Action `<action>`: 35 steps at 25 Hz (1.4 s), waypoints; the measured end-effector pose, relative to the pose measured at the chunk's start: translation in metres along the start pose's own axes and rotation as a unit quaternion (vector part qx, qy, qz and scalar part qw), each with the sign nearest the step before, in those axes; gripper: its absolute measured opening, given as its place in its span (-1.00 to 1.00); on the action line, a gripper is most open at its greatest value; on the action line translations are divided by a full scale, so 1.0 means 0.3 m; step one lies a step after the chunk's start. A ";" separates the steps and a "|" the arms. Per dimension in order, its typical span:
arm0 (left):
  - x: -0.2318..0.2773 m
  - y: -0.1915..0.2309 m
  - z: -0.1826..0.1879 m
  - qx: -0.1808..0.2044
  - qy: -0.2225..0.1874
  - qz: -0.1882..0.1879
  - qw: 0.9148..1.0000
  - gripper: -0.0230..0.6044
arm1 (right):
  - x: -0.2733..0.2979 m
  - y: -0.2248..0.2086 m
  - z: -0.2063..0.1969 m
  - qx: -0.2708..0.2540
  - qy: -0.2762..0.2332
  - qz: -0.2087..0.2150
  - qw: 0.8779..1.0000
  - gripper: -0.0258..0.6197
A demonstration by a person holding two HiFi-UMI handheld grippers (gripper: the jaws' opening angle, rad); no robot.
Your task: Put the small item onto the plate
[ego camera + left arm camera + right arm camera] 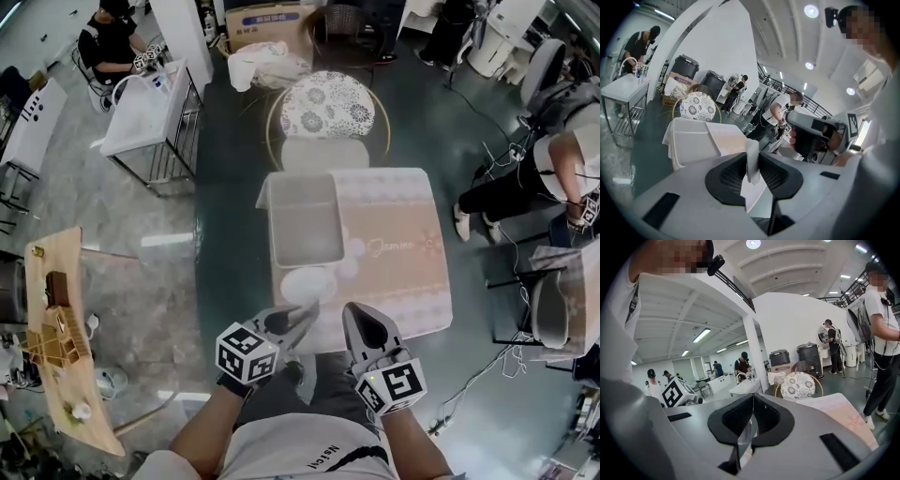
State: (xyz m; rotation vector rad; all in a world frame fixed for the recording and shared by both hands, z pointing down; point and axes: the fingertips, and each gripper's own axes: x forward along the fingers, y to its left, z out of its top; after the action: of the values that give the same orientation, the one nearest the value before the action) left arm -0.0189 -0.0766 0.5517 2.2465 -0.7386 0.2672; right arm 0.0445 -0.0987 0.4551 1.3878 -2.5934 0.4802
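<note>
A white plate (307,284) lies on the near left part of the table (403,253), just in front of a grey bin (305,220). My left gripper (302,317) hovers at the table's near edge, right beside the plate. It is shut on a small white flat item (751,161) that stands upright between the jaws (752,165). My right gripper (361,323) is held next to it over the near edge. Its jaws (751,420) are shut with nothing between them.
Small pale items (354,248) lie on the pink patterned cloth beside the bin. A round patterned chair (328,105) stands beyond the table. A person (553,169) stands to the right, and a wooden shelf (56,328) is on the left.
</note>
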 end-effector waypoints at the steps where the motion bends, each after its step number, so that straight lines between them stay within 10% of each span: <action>1: 0.024 0.026 -0.008 0.000 0.007 0.003 1.000 -0.65 | 0.023 -0.022 -0.015 0.002 0.005 0.001 1.000 -0.87; 19: 0.426 0.395 -0.320 -0.060 0.139 0.010 0.988 -0.65 | 0.290 -0.267 -0.344 0.016 0.069 0.001 0.998 -0.87; 35: 0.514 0.504 -0.424 -0.117 0.170 0.024 0.978 -0.61 | 0.306 -0.297 -0.470 0.042 0.074 -0.012 0.996 -0.87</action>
State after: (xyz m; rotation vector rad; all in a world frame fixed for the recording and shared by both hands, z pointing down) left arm 0.0221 -0.1362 0.7916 1.8989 -0.6055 0.5437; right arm 0.0662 -0.1666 0.6317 1.3512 -2.4620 0.6688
